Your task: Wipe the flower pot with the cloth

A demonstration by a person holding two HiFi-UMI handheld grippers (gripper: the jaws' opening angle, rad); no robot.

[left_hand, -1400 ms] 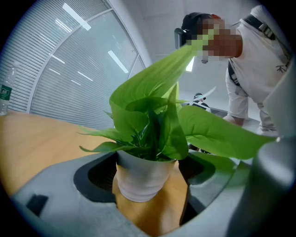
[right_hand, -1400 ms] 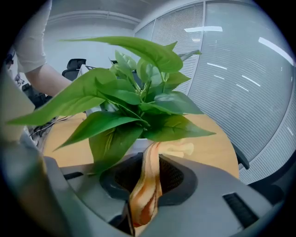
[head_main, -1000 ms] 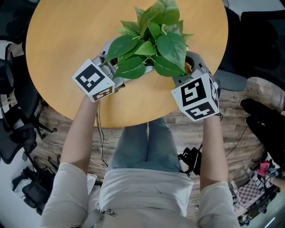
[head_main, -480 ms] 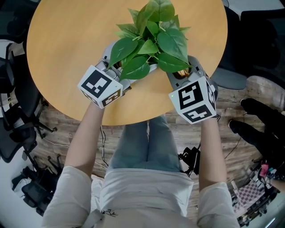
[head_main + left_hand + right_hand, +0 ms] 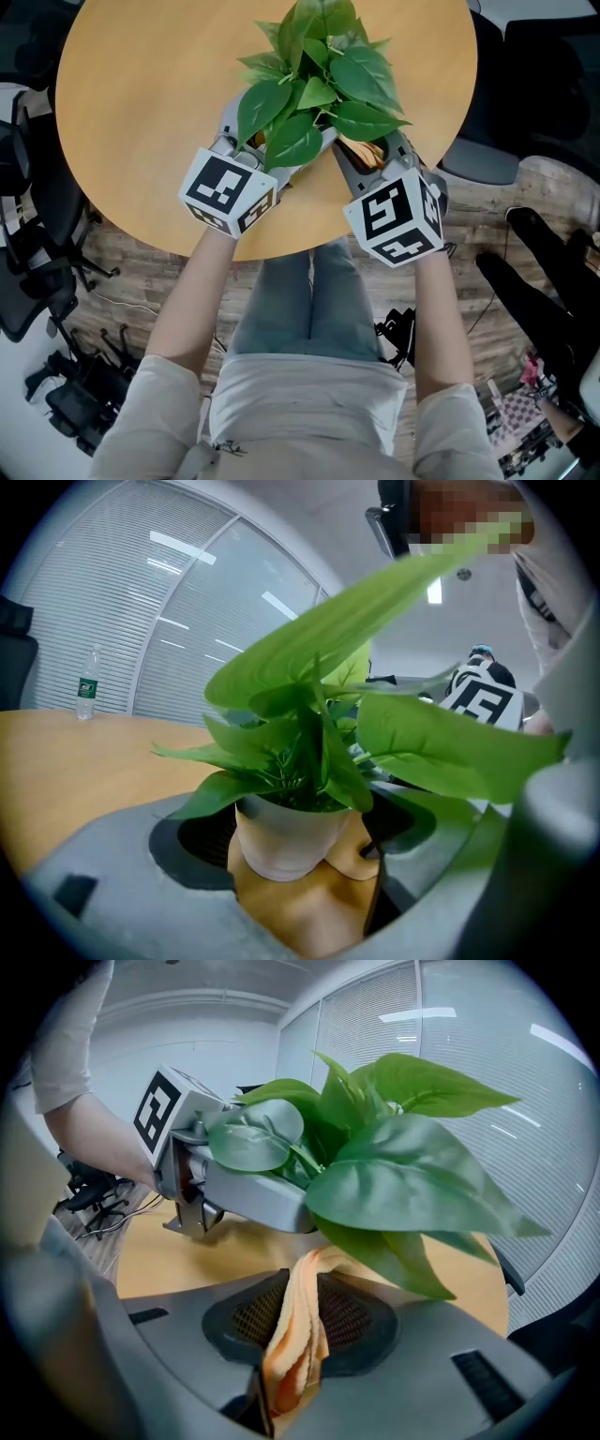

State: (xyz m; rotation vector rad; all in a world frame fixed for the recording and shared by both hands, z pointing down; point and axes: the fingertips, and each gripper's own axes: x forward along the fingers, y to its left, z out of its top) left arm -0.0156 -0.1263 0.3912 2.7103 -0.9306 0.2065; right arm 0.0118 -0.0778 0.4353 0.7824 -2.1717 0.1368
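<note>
Left gripper seems clamped round the pot; right gripper, just right of the pot, pinches the folded cloth.

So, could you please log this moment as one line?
left gripper: jaws shut on flower pot | right gripper: jaws shut on cloth | cloth against pot's side

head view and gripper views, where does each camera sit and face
Head view: on the head, steeply down at table, plant, left tool, right tool; forearms, lap show.
Left gripper view: on the left tool, along its jaws at the white pot between them; a sleeve shows.
Right gripper view: on the right tool, along jaws clamping the orange cloth; a forearm shows.
Shared: both gripper views see the plant and the other tool's cube.
</note>
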